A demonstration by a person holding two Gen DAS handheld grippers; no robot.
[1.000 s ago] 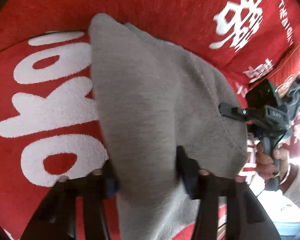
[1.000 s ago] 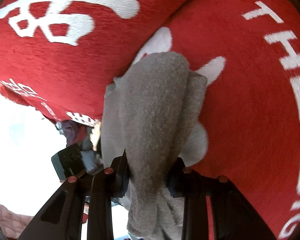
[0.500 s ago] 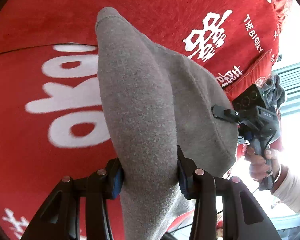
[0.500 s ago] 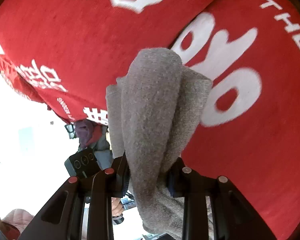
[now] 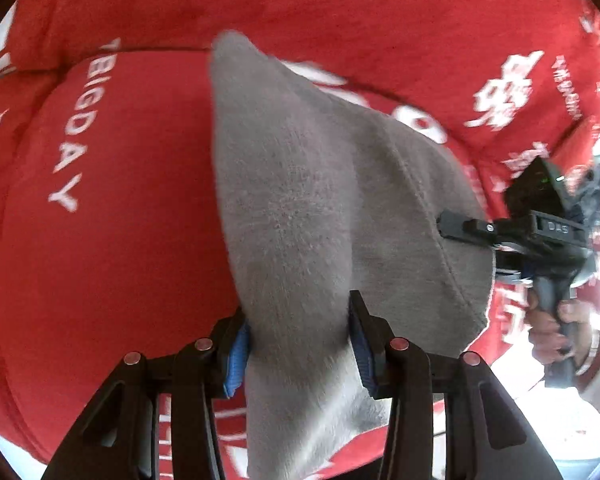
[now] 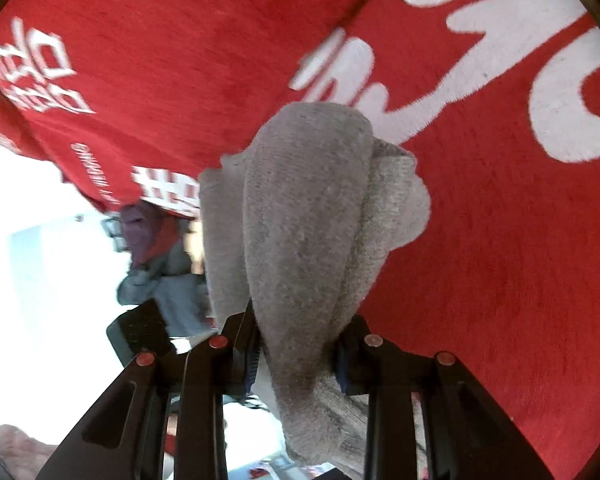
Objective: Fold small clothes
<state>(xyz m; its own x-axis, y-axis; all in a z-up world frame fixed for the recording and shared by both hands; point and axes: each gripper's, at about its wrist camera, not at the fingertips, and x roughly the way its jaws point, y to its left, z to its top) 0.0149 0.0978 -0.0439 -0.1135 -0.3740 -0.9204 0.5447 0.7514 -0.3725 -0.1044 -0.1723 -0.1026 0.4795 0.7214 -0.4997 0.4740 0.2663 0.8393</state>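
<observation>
A small grey fleece garment (image 5: 300,208) hangs stretched between both grippers, lifted above a red cloth with white lettering (image 5: 112,200). My left gripper (image 5: 298,340) is shut on one edge of it, cloth bunched between the blue pads. My right gripper (image 6: 296,344) is shut on the opposite edge, where the grey garment (image 6: 308,216) is gathered into thick folds. The right gripper also shows in the left wrist view (image 5: 460,228), biting the garment's far hem, with the person's hand on its handle.
The red cloth (image 6: 480,240) covers the whole surface under both grippers. A heap of dark purple and blue clothes (image 6: 152,248) lies at the cloth's edge. Beyond that edge is a bright, washed-out area.
Both grippers have lifted the garment and swung it sideways across the red cloth; the lettering beneath has shifted in both views. The grips have not changed.
</observation>
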